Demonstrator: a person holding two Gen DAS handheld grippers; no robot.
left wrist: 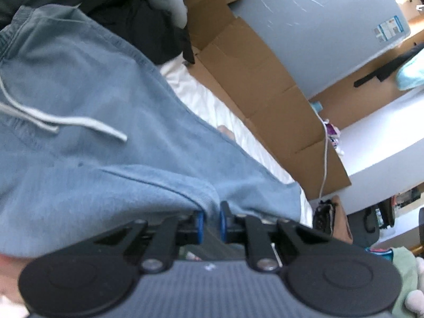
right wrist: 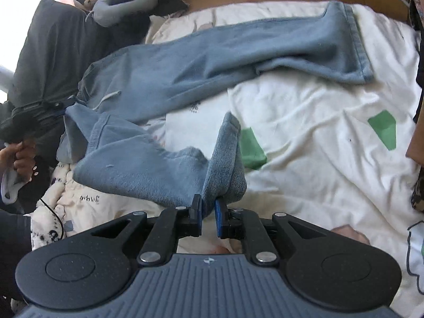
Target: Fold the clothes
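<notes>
A: Where are the blue sweatpants (right wrist: 185, 61)?

B: They lie across the white bed cover (right wrist: 318, 132), one leg stretched toward 1 o'clock in the right wrist view.

A: And the right gripper (right wrist: 208, 212)?

B: It pinches a hem of the lower leg, lifted off the bed.

A: The left gripper (left wrist: 211, 221)?

B: Also pinching the blue fabric, near the waist with the white drawstring (left wrist: 66, 122), at 9 o'clock.

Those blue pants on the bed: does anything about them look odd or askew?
Yes. The pants lie crooked: one leg stretches flat across the sheet, the other is bunched and lifted off it, pinched by both grippers.
</notes>
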